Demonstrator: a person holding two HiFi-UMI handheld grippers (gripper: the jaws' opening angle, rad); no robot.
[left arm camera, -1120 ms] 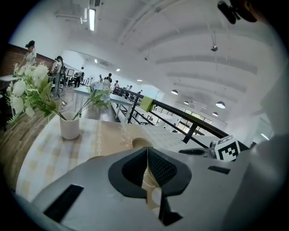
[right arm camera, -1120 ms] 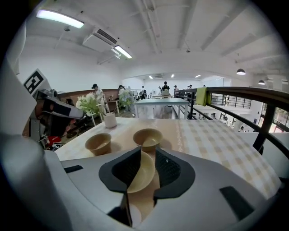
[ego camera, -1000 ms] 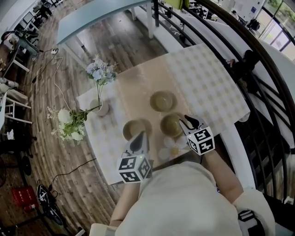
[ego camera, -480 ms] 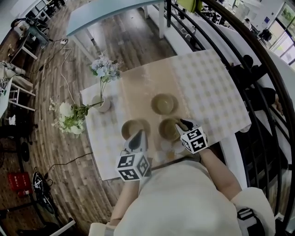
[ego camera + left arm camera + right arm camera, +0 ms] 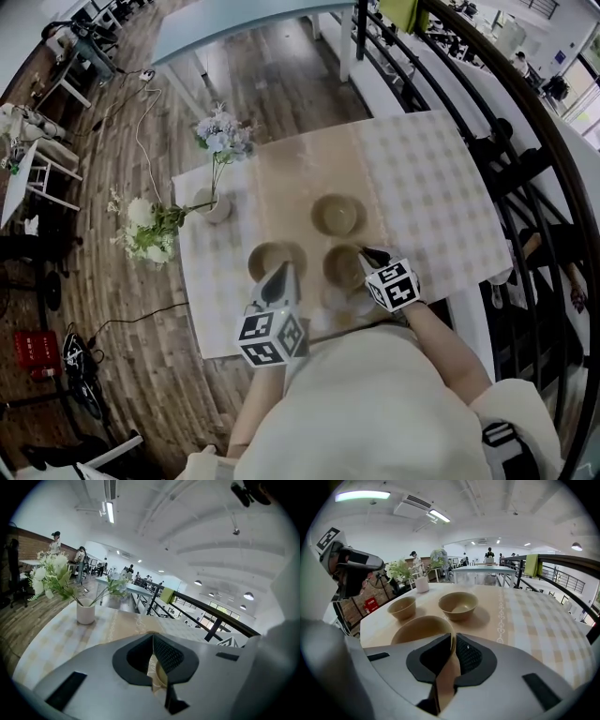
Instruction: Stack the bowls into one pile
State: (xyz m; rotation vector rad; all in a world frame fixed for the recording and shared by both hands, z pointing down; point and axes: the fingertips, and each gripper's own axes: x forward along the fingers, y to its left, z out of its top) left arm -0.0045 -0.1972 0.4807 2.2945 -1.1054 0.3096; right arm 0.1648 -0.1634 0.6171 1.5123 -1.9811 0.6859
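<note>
The table's [image 5: 427,187] checked right half lies bare out to its edge, with the railing [image 5: 360,28] just beyond. The far bowl [image 5: 337,214], left bowl [image 5: 268,253] and near bowl [image 5: 342,266] crowd the middle strip, leaving narrow gaps between them. On the left, a vase [image 5: 217,208] and sprawling flowers [image 5: 150,234] block low passes.

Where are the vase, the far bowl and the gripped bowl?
Vase [image 5: 217,209]: head view, white body.
Far bowl [image 5: 336,214]: head view, inside.
Gripped bowl [image 5: 419,630]: right gripper view, inside.
</note>
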